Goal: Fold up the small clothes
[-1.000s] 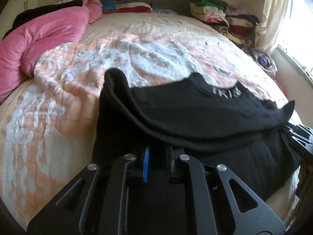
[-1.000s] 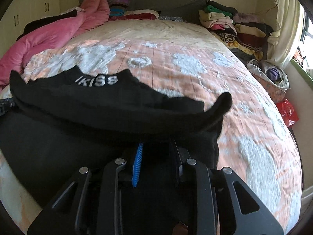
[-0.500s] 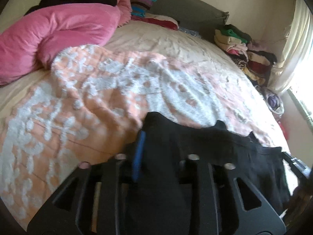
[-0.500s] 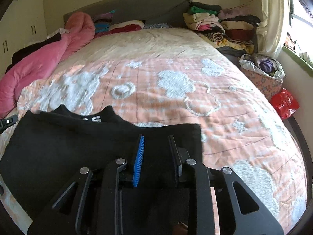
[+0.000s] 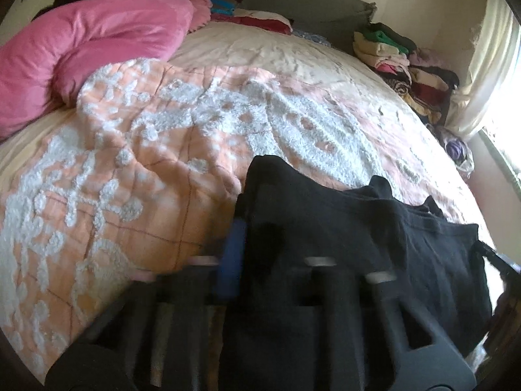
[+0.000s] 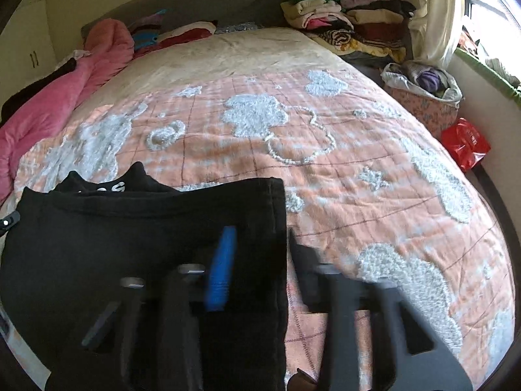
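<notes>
Where lettering shows (right view), black garment (image 6: 146, 260) lies folded.

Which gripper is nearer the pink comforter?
Left. The left gripper is at the black garment's edge toward the pink comforter; the right gripper is at its opposite edge, farther away.

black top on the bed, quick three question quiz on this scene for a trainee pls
1. True or false: the pink blanket lies over the black top.
2. What is the pile at the far corner of the bed made of? A folded clothes, B books, C shoe boxes.
3. What colour is the bag on the floor beside the bed?
Key: 1 false; 2 A; 3 red.
</notes>
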A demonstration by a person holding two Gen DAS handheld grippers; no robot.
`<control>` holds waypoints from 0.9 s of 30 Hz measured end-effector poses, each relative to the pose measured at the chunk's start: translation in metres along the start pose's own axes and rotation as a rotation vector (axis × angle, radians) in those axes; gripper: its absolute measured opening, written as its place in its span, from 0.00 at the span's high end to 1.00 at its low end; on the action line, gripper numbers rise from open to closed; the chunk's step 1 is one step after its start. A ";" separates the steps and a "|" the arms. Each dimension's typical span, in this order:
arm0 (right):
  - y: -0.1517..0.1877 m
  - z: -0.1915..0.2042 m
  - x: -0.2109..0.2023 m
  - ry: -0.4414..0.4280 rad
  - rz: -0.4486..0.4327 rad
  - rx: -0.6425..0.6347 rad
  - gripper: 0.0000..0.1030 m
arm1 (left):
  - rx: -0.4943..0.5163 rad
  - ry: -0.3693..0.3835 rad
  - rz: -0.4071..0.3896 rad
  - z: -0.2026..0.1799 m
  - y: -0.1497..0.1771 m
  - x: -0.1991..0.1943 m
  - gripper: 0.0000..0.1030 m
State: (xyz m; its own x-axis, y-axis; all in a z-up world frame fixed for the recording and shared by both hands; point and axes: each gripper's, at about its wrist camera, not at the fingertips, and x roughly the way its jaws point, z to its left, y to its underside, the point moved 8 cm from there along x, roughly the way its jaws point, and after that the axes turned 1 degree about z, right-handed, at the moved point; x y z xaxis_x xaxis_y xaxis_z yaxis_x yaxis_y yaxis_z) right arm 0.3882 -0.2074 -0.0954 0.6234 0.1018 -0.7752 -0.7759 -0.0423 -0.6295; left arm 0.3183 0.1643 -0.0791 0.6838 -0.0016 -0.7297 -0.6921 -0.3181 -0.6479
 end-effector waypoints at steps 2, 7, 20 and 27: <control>-0.002 0.002 -0.005 -0.005 -0.024 -0.004 0.92 | 0.011 0.005 -0.020 -0.001 -0.002 -0.004 0.97; -0.014 0.001 -0.033 -0.010 -0.122 0.000 0.92 | 0.011 0.012 -0.090 0.001 -0.016 -0.025 0.97; 0.001 -0.014 -0.011 0.037 -0.073 0.053 0.92 | 0.018 -0.018 -0.077 0.008 -0.006 -0.017 0.97; 0.000 -0.011 -0.019 0.053 -0.097 0.041 0.92 | 0.028 -0.012 -0.074 0.006 -0.006 -0.019 0.97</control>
State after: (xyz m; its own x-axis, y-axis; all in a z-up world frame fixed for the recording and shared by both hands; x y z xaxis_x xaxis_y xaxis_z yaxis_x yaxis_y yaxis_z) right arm 0.3775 -0.2199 -0.0812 0.6993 0.0508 -0.7130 -0.7141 0.0061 -0.7000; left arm 0.3081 0.1719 -0.0629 0.7304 0.0324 -0.6823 -0.6464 -0.2899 -0.7058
